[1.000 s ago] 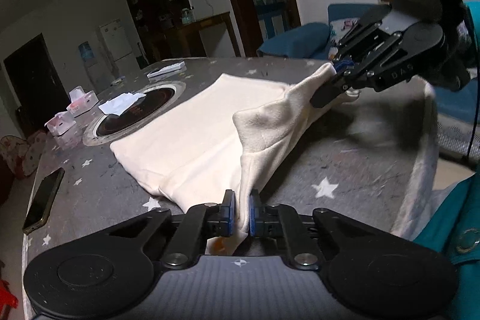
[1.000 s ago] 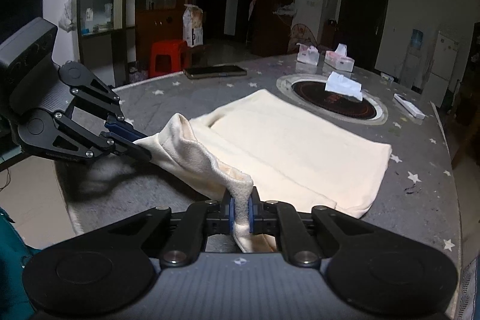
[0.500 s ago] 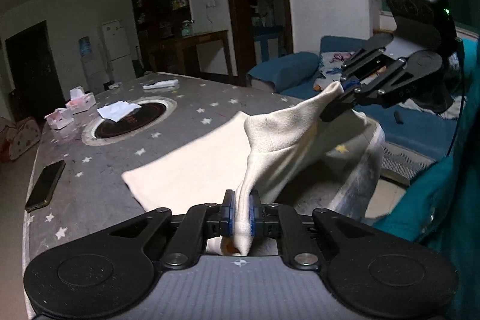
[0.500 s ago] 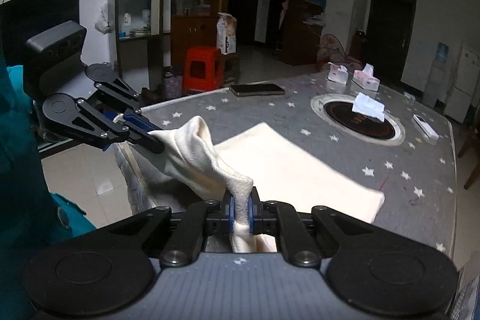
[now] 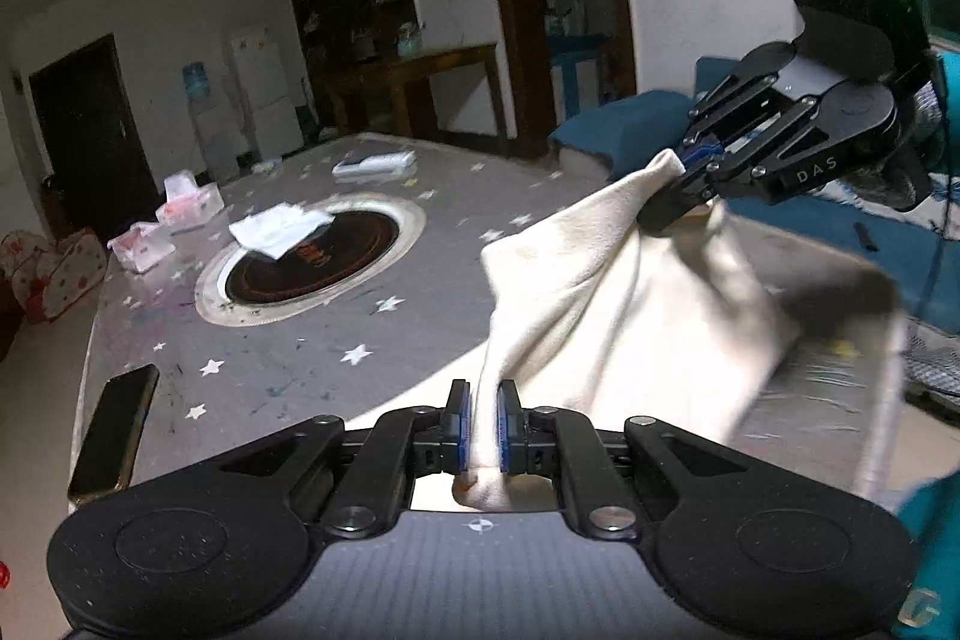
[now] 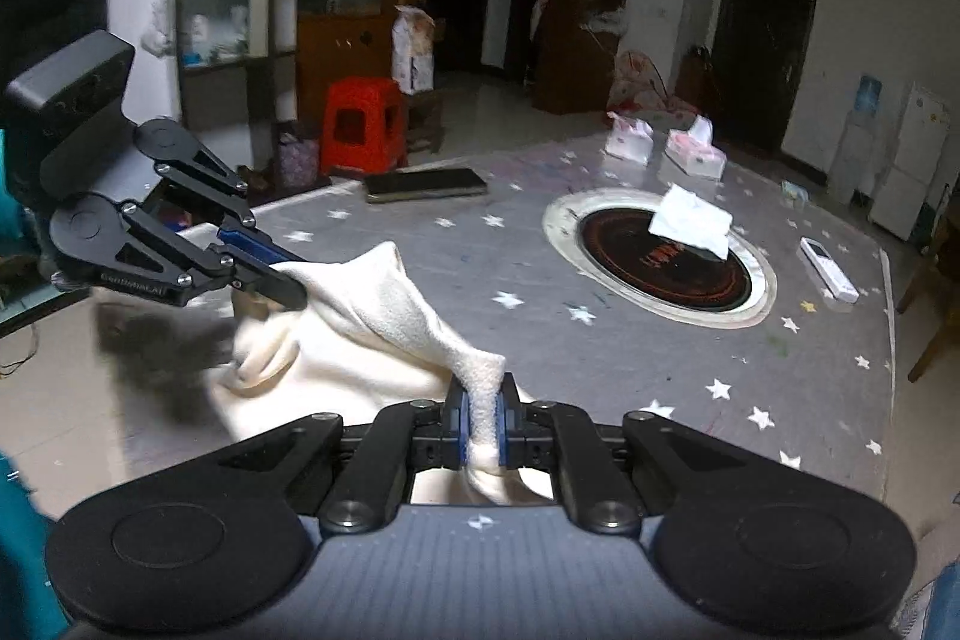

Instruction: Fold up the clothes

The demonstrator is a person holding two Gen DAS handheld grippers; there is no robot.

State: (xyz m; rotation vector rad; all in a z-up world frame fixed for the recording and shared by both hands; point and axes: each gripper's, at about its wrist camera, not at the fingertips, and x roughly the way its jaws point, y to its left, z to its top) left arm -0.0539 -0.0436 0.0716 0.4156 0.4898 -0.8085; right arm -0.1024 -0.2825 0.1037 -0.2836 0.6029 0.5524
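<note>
while both tongs are clenched on the cream garment [image 5: 606, 316], left gripper [image 5: 480, 421] at bottom centre and right gripper [image 5: 690, 187] at upper right, cloth hangs bunched over the table [image 5: 300, 340] edge, so a thin pinch could slip under its weight.

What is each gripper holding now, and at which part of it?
Both hold the cream garment. The left gripper and the right gripper are each shut on a bunched bit of its edge, lifted off the table; which part exactly cannot be told.
</note>
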